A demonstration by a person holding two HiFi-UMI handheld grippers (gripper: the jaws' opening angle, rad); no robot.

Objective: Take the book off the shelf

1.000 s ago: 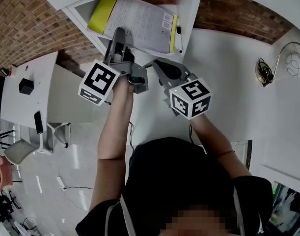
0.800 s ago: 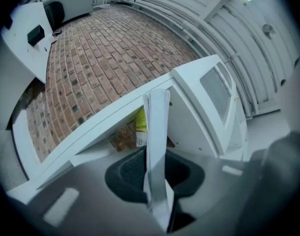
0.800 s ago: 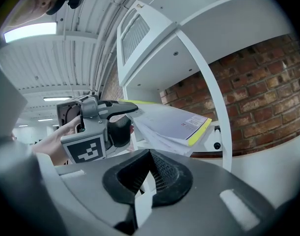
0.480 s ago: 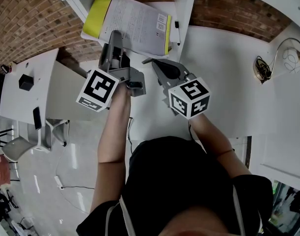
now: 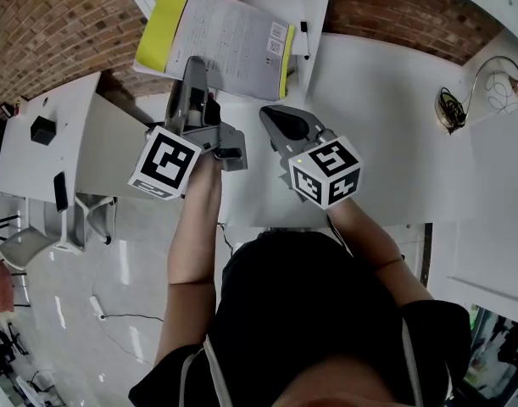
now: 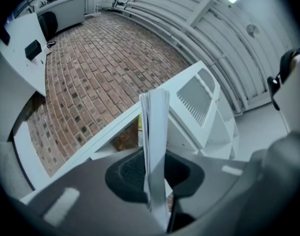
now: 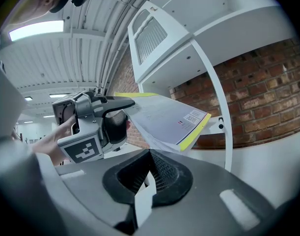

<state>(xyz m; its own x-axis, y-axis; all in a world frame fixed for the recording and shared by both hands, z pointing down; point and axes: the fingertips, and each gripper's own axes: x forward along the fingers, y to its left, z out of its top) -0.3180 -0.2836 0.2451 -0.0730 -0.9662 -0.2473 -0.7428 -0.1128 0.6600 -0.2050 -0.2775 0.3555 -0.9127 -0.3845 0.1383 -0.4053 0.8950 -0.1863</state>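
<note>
Withdrawal stage, by the look of it: thin white paperback book with yellow edges (image 5: 229, 45) pinched at its near edge in the left gripper (image 5: 197, 68), fingers narrowed onto cover and pages. Same book (image 6: 154, 132) filling the whole gap between those fingers in the left gripper view. Held in the air, cover up and slightly tilted, in front of the white open-framed shelf (image 5: 316, 2). Most of it out past the shelf front, far end near or perhaps just inside the opening; hard to tell from the head view. From the right gripper view, book (image 7: 167, 119) hanging free beside the shelf's white upright (image 7: 208, 73), close to it but seemingly not touching.

Right gripper (image 5: 274, 119) just beside the left one, above the white bench (image 5: 369, 100), fingers drawn together on nothing, aimed toward the book's near corner, apart from it.

Task probably most of the way done, not finished. Next move, as a judgement: draw the left gripper back toward the body along the book's own plane until well clear of the shelf frame, grip kept firm. Single-edge pinch on a thin, floppy book, so sag or swing at the free end likely; hence a level pull and an eye on the yellow edge beside the upright. Right gripper free to open and prop the loose side in case of droop, otherwise best kept out of the path.
</note>
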